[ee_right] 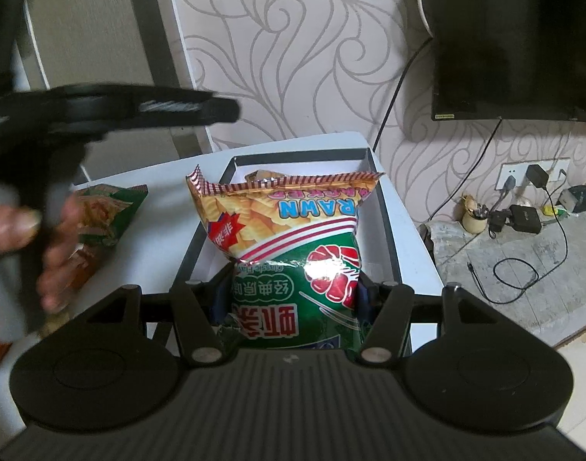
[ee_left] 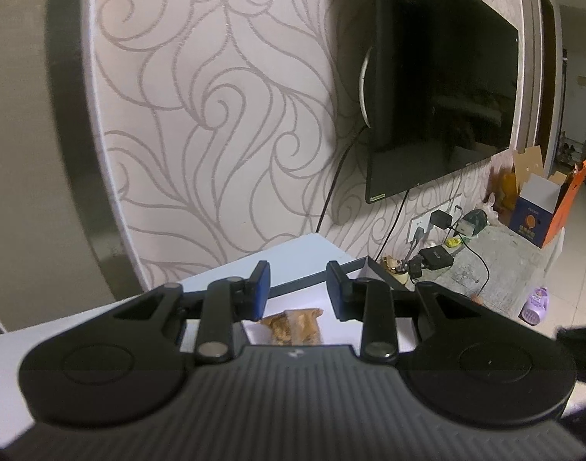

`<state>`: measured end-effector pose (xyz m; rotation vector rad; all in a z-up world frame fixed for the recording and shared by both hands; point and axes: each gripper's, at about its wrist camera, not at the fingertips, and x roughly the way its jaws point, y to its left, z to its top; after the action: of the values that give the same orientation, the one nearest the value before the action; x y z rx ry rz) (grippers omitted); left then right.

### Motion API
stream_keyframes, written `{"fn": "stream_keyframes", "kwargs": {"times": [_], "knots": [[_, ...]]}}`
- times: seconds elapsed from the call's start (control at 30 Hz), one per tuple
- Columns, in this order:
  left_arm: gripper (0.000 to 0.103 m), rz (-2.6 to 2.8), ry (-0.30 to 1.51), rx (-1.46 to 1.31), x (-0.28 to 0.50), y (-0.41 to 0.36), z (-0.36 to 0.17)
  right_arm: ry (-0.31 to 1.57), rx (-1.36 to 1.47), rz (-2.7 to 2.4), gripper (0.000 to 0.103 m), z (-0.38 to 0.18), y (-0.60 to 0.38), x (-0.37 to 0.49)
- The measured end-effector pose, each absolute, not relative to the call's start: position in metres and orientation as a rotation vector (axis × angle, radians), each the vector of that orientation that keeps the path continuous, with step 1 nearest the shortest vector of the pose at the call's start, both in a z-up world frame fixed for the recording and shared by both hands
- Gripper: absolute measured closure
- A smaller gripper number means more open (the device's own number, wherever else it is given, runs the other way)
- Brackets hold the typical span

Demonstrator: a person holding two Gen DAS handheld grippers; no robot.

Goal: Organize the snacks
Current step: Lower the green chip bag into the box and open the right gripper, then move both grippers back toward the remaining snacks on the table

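White worktop (ee_right: 170,207) out front against the swirl-patterned wall (ee_left: 216,115), and a dark television (ee_left: 446,77) hangs up to the right. On the worktop sits a black-rimmed tray (ee_right: 385,223) with a white floor. The right gripper (ee_right: 293,288) is over the tray, its fingers clamped on the lower part of a big prawn cracker bag (ee_right: 289,230), green and orange, whose crimped top edge points away toward the tray's far end. Behind that top edge a small brown snack packet (ee_left: 293,326) lies on the tray floor. A second green bag (ee_right: 108,211) lies on the worktop left of the tray. The left gripper (ee_left: 298,288) is raised above the tray, fingers apart with nothing between them; a hand (ee_right: 31,238) is wrapped round its handle.
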<state>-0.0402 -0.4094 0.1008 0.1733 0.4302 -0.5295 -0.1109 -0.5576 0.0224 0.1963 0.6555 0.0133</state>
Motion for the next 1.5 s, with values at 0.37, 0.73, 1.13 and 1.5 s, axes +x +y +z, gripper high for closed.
{"fn": "stream_keyframes", "kwargs": {"times": [0.37, 0.73, 1.13, 1.5], "knots": [[0.068, -0.522, 0.408, 0.16, -0.063, -0.381, 0.114, 0.692, 0.119, -0.004, 0.023, 0.023, -0.544, -0.054], [0.068, -0.562, 0.39, 0.152, -0.078, -0.367, 0.117, 0.646, 0.135, -0.008, 0.014, 0.037, -0.537, -0.113], [0.068, -0.593, 0.399, 0.147, -0.084, -0.34, 0.121, 0.567, 0.16, -0.045, 0.014, 0.059, -0.51, -0.14], [0.068, -0.568, 0.391, 0.174, -0.091, -0.292, 0.123, 0.704, 0.141, -0.267, 0.016, 0.021, -0.517, -0.117]]}}
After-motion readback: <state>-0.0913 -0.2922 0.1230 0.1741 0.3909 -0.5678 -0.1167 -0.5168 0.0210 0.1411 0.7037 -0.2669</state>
